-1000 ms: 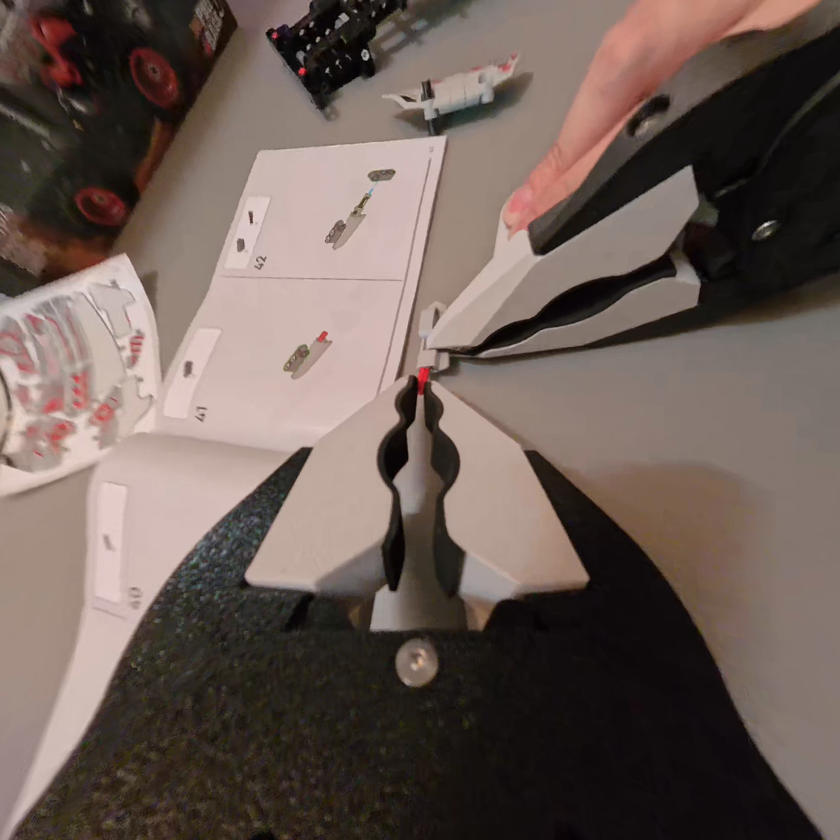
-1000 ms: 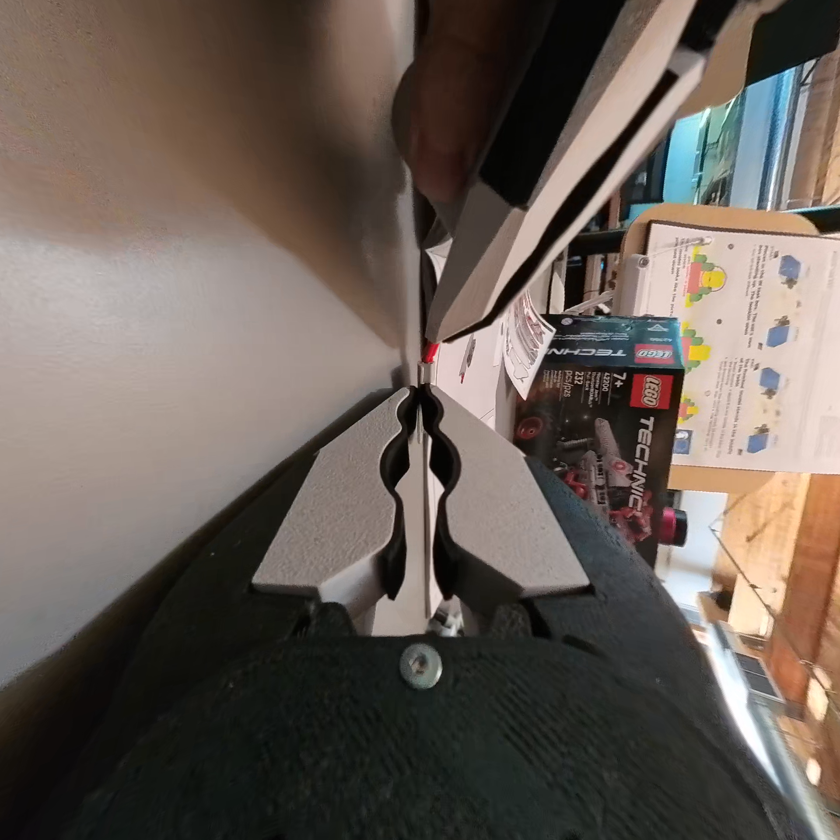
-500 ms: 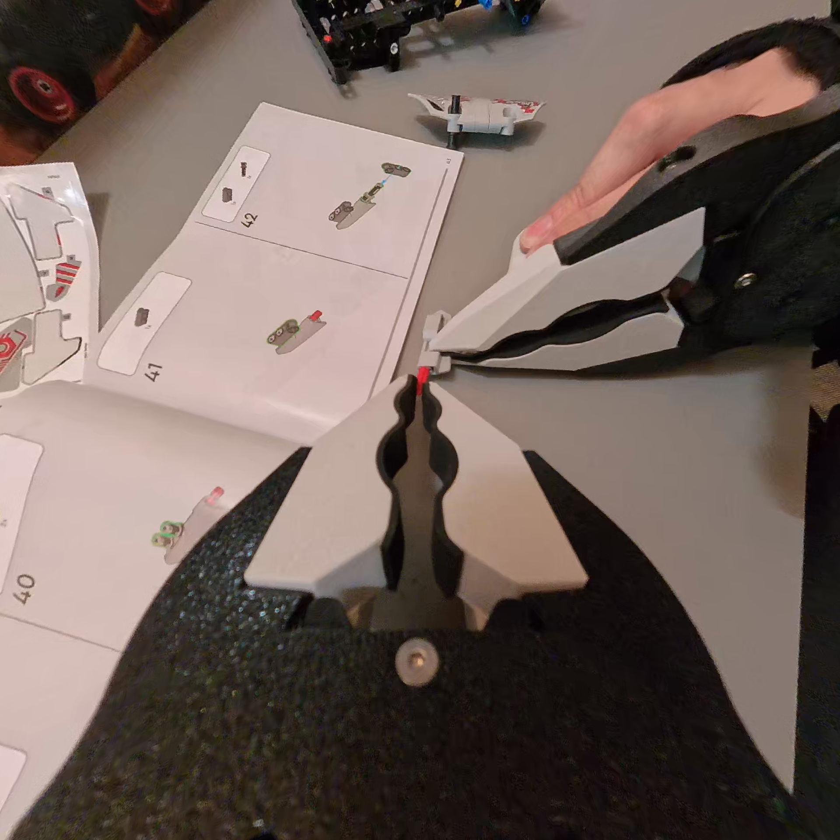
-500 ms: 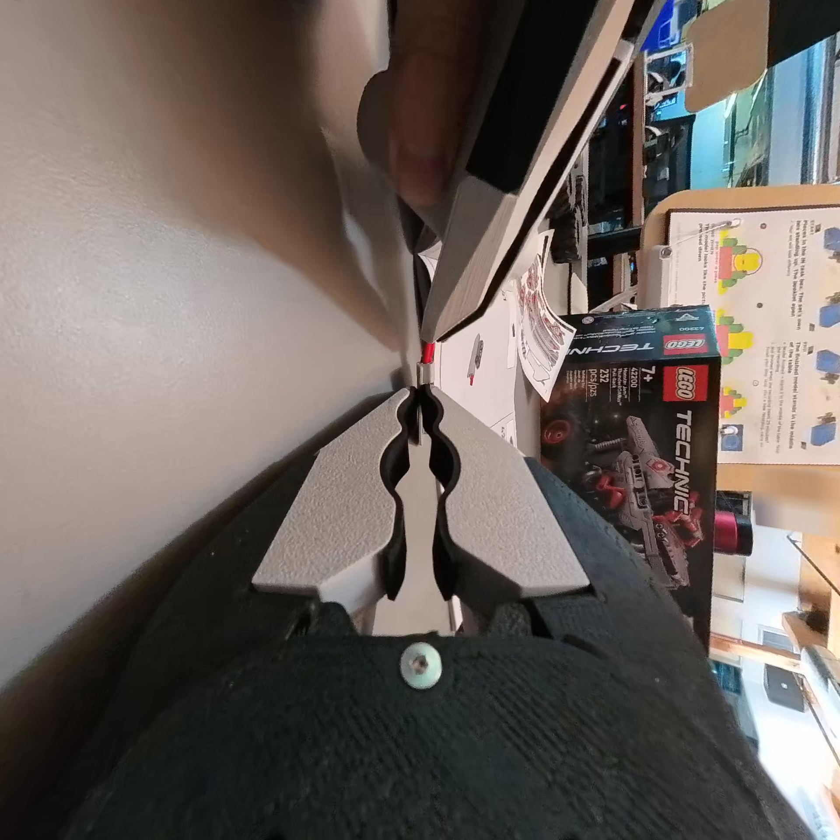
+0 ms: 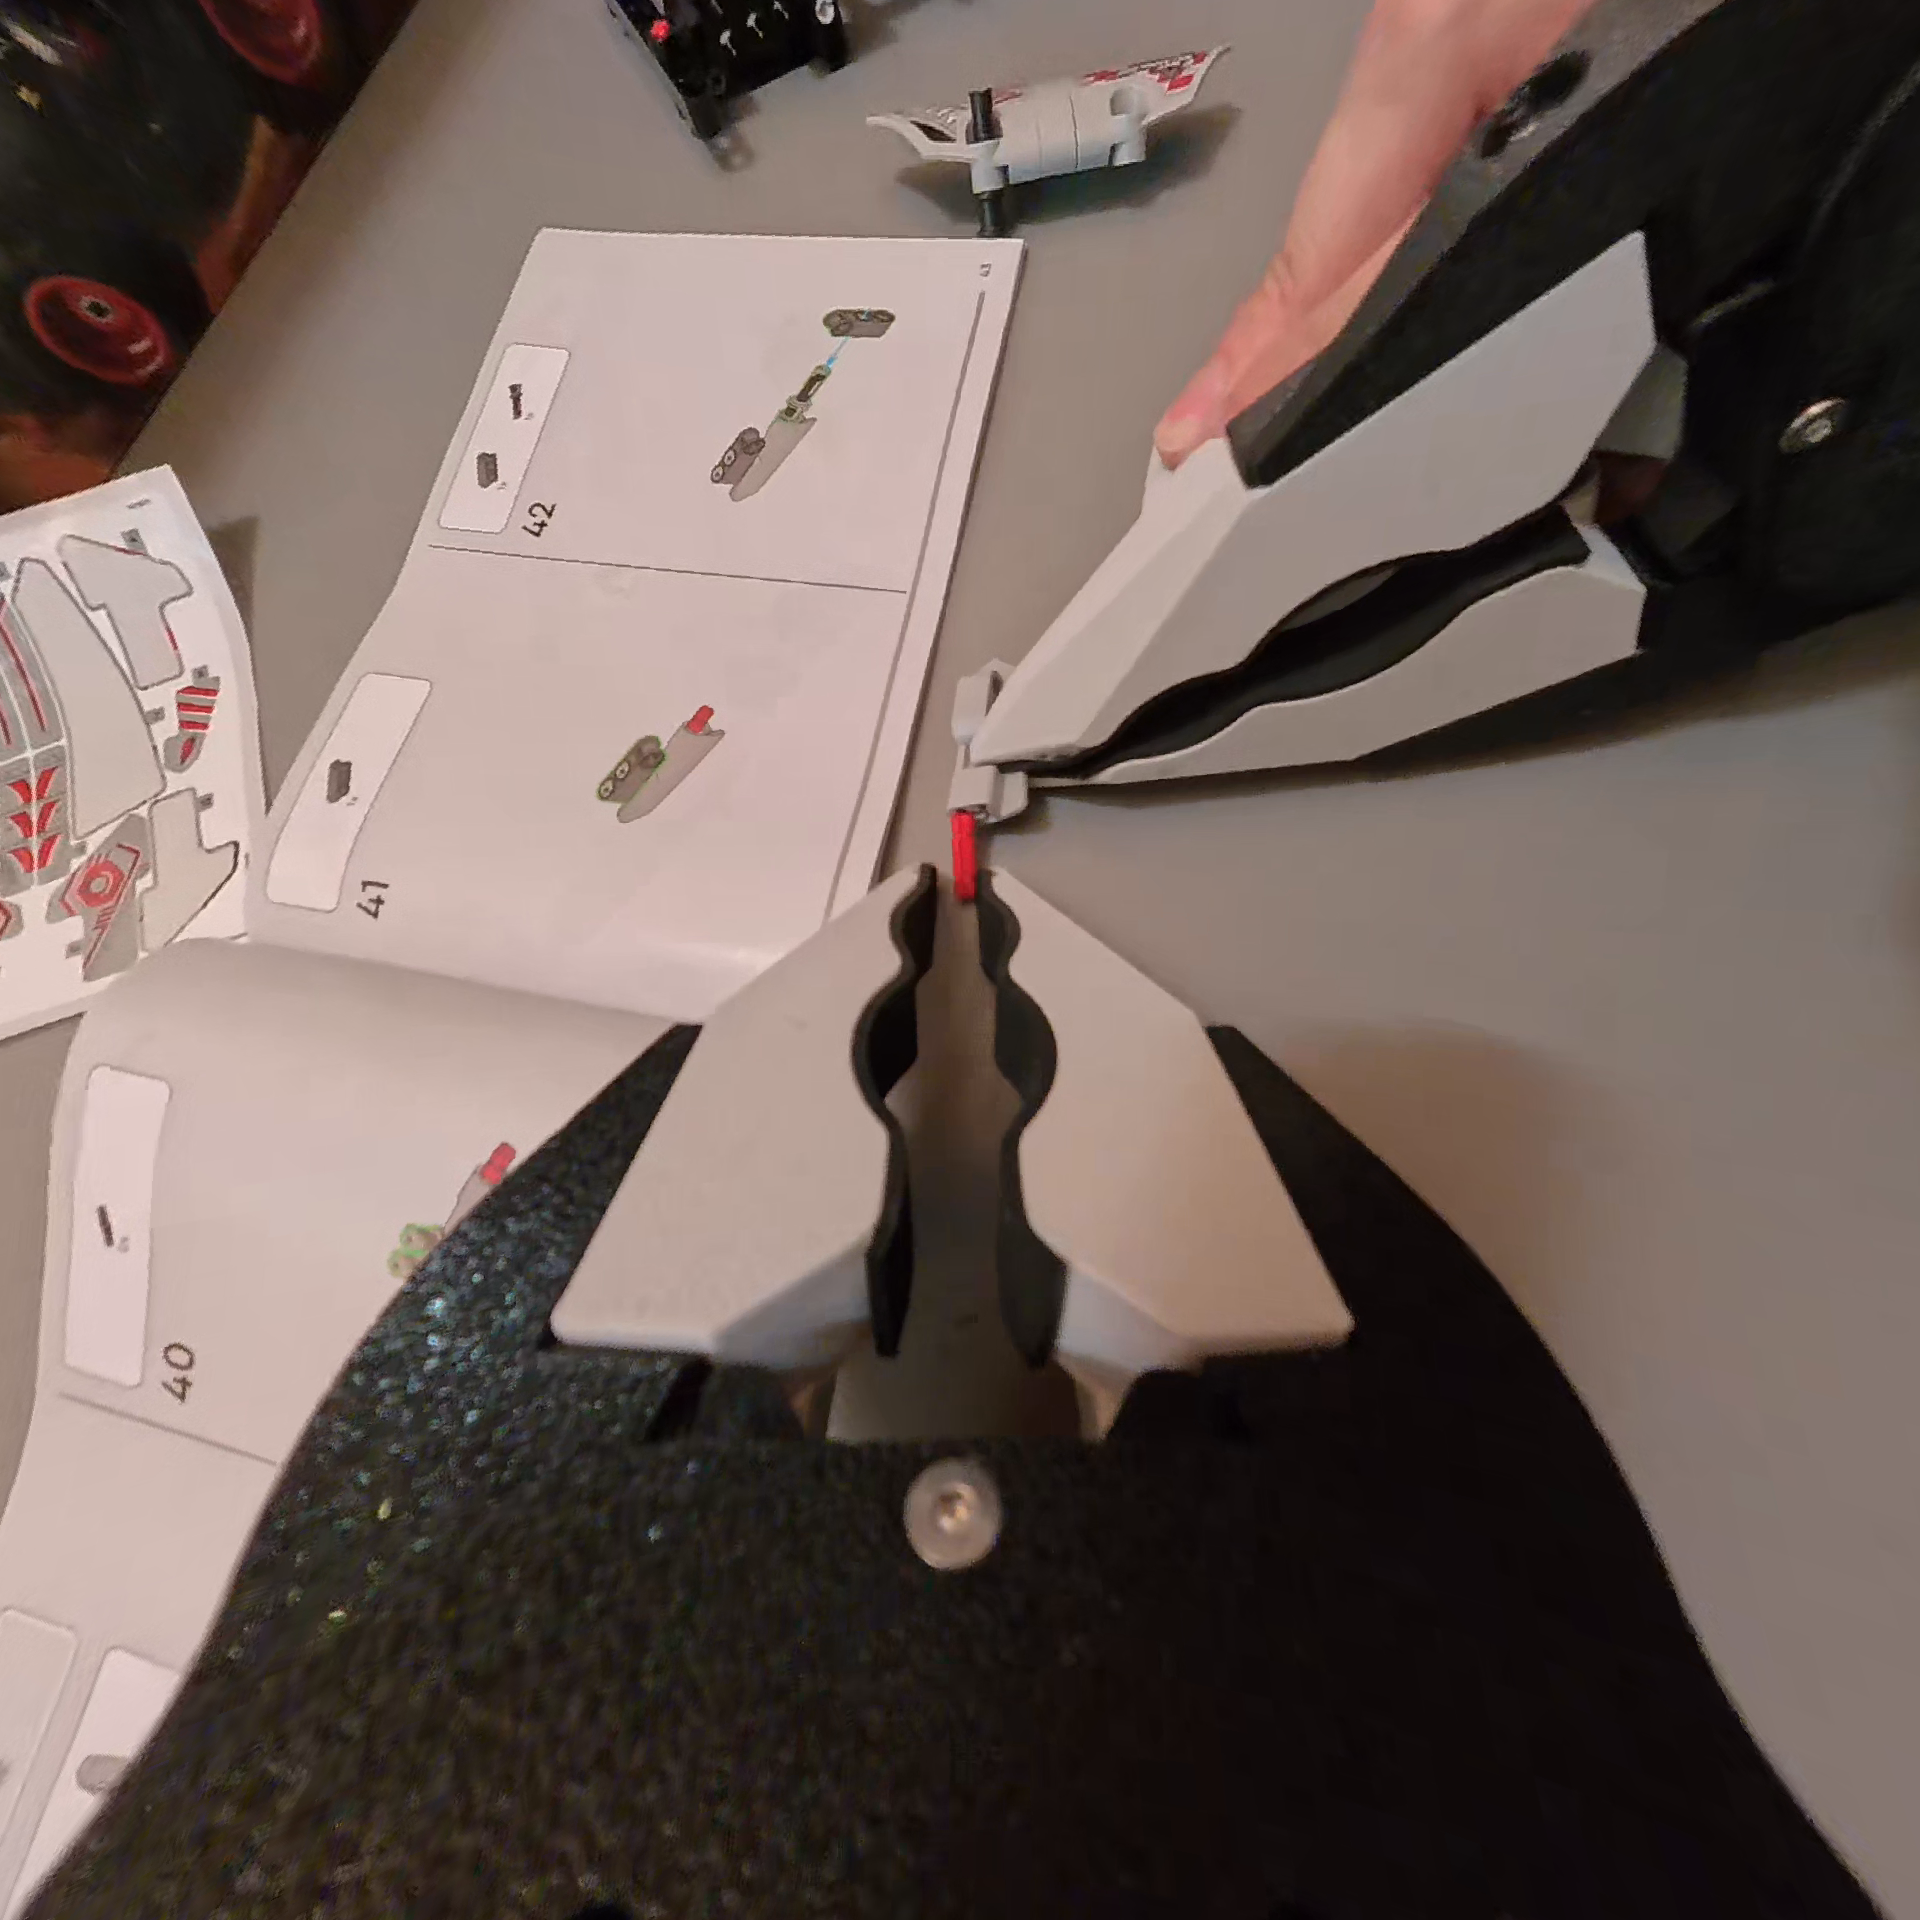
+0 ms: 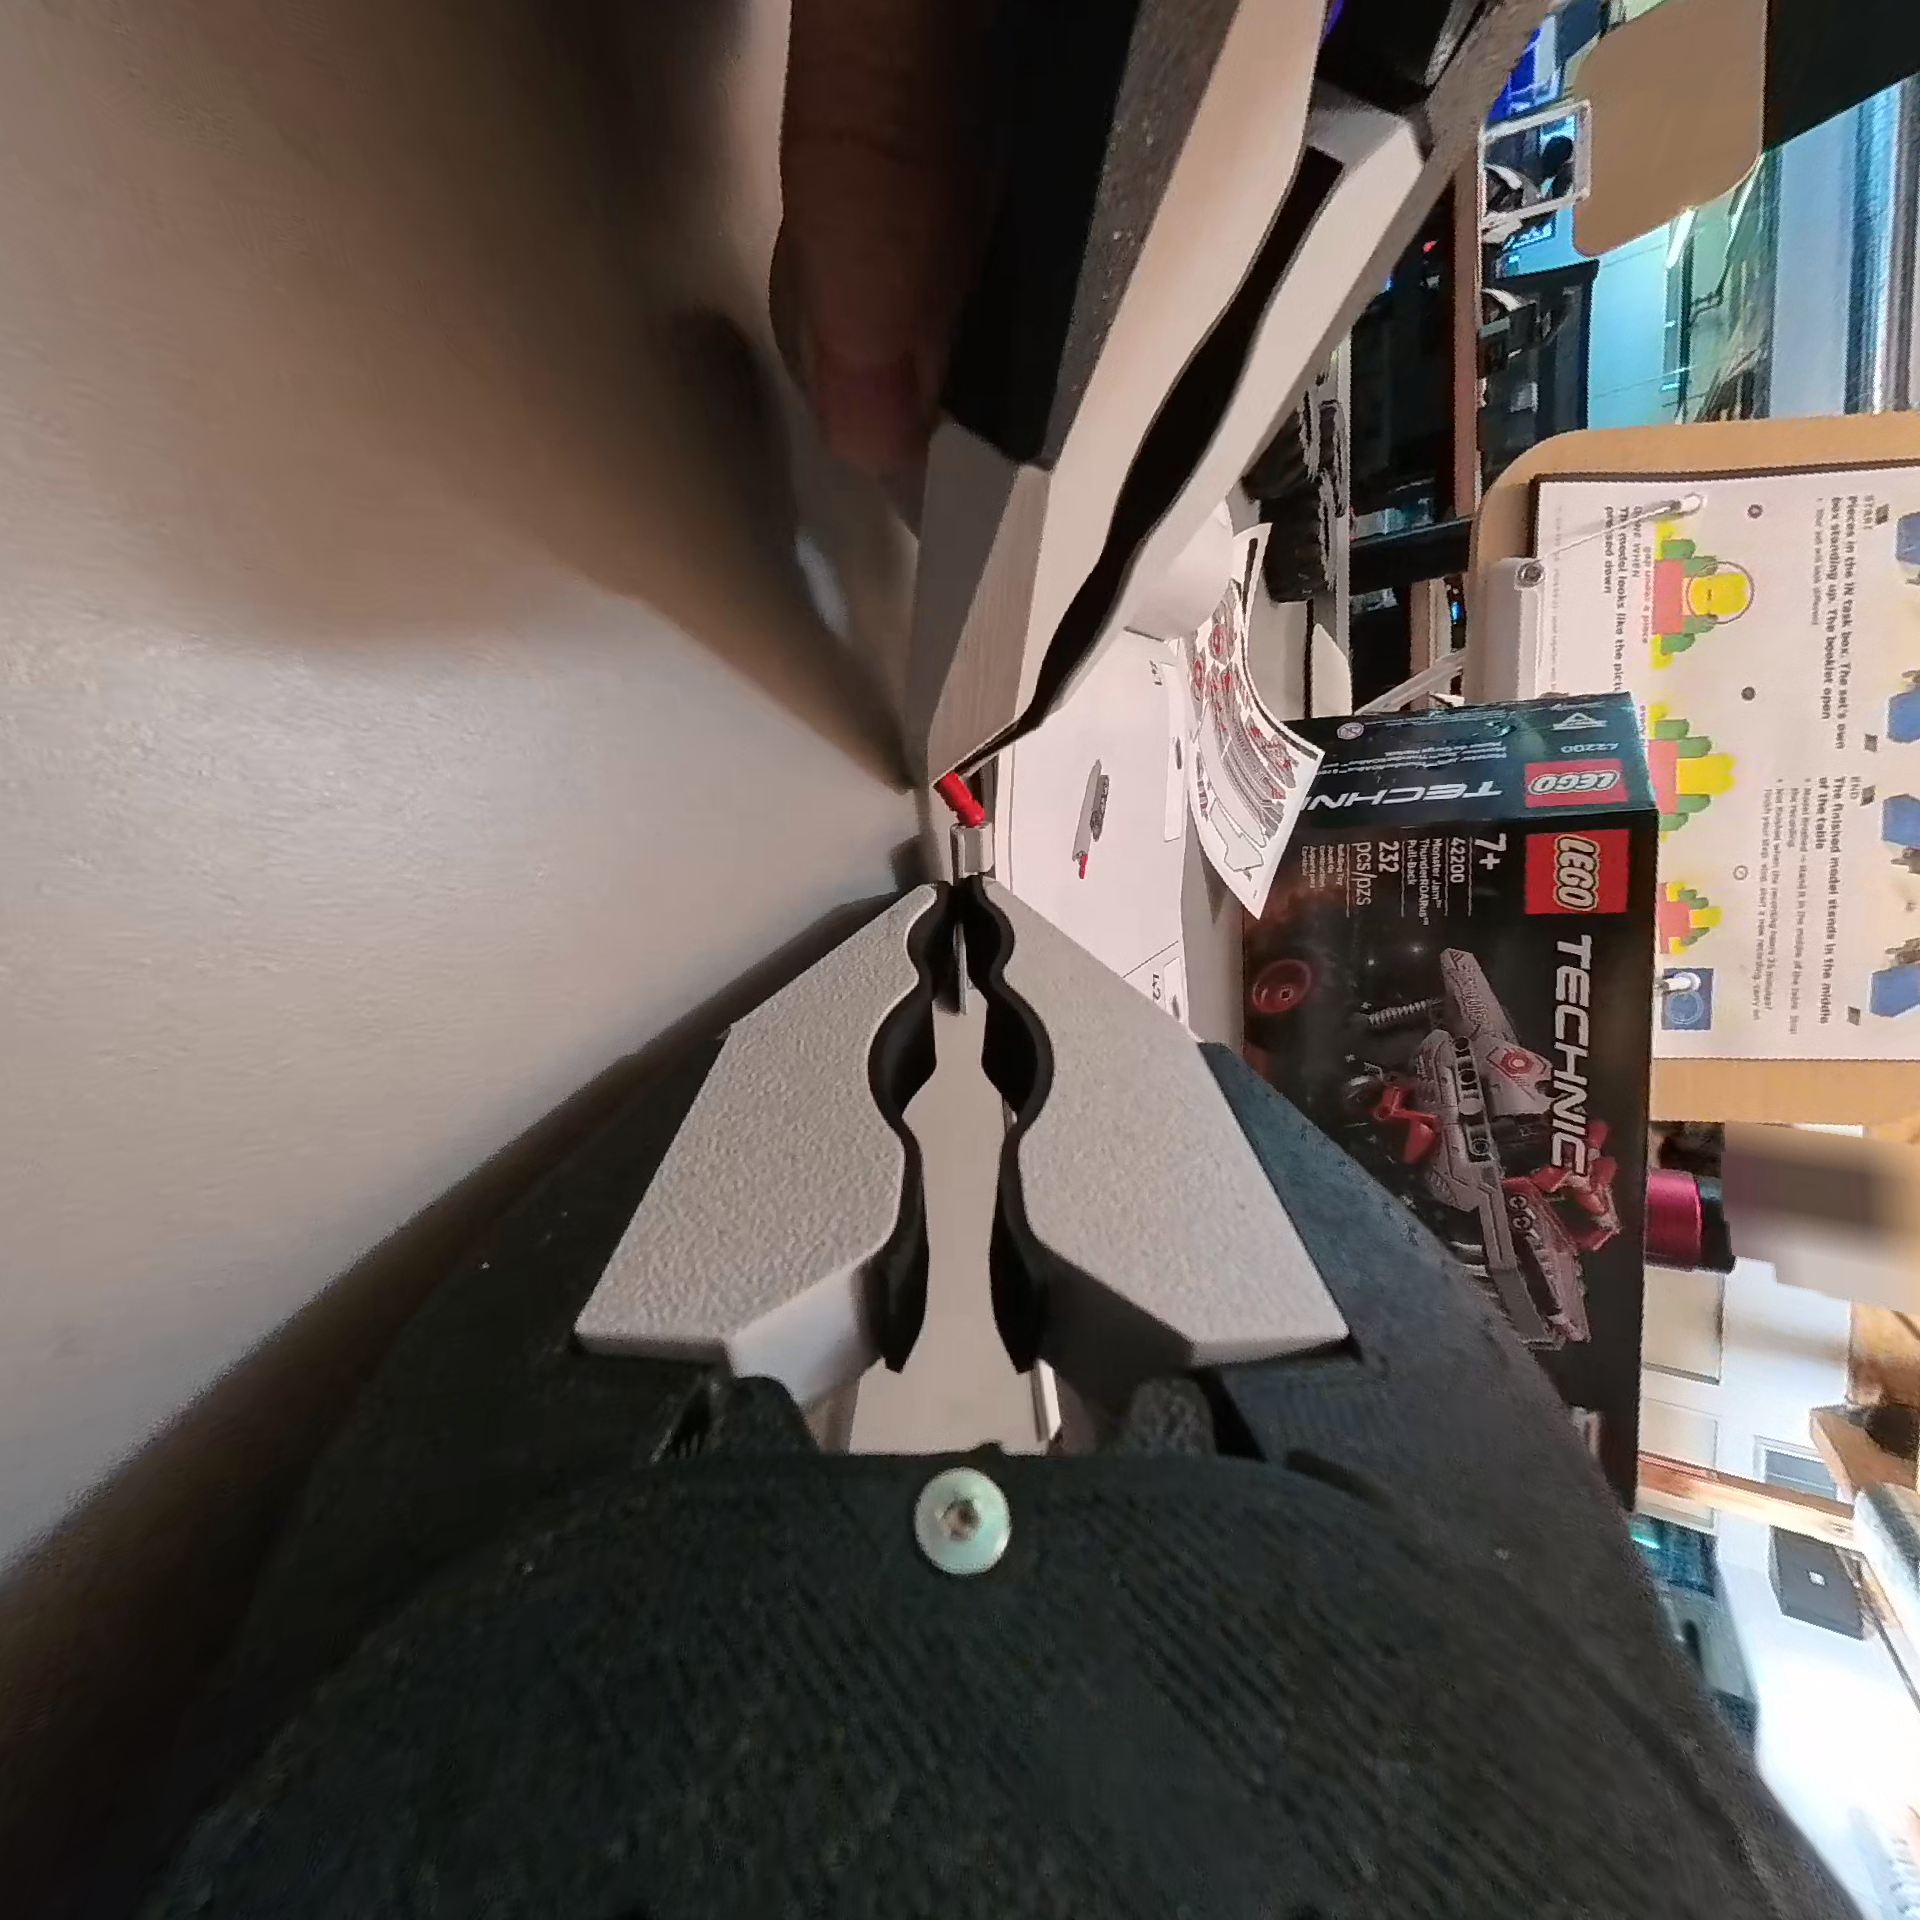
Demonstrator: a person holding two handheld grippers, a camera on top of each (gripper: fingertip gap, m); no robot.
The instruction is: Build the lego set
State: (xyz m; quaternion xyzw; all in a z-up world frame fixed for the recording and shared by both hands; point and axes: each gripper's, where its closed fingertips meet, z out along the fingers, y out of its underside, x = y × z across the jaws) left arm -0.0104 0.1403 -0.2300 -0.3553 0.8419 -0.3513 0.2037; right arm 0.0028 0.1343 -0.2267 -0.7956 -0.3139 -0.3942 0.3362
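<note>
My right gripper (image 5: pixel 982 764) comes in from the right, low over the grey table (image 5: pixel 1455 1039), shut on a small grey lego piece (image 5: pixel 985 798). A red pin (image 5: pixel 964 854) sticks out of that piece toward my left gripper (image 5: pixel 956 888). The left jaws stand slightly apart, with the pin's free end between the tips. In the right wrist view my right gripper (image 6: pixel 961 896) grips the grey piece (image 6: pixel 971 847). The red pin (image 6: pixel 954 798) points up at the left gripper (image 6: pixel 961 767) just above it.
The open instruction booklet (image 5: pixel 675 623) lies left of the grippers, with a sticker sheet (image 5: pixel 94 727) beyond it. A black chassis (image 5: pixel 727 42) and a grey-white sub-assembly (image 5: pixel 1049 114) sit at the far edge. The set's box (image 6: pixel 1455 1039) stands behind. A hand (image 5: pixel 1351 208) rests on the right gripper. My left and right fingertips are right by each other. My right gripper's tips are some 15 cm from the grey-white sub-assembly (image 5: pixel 1049 114).
My left jaws, pinched on the red pin before, have parted a little and more of the pin now shows. The right gripper still holds the grey piece.
</note>
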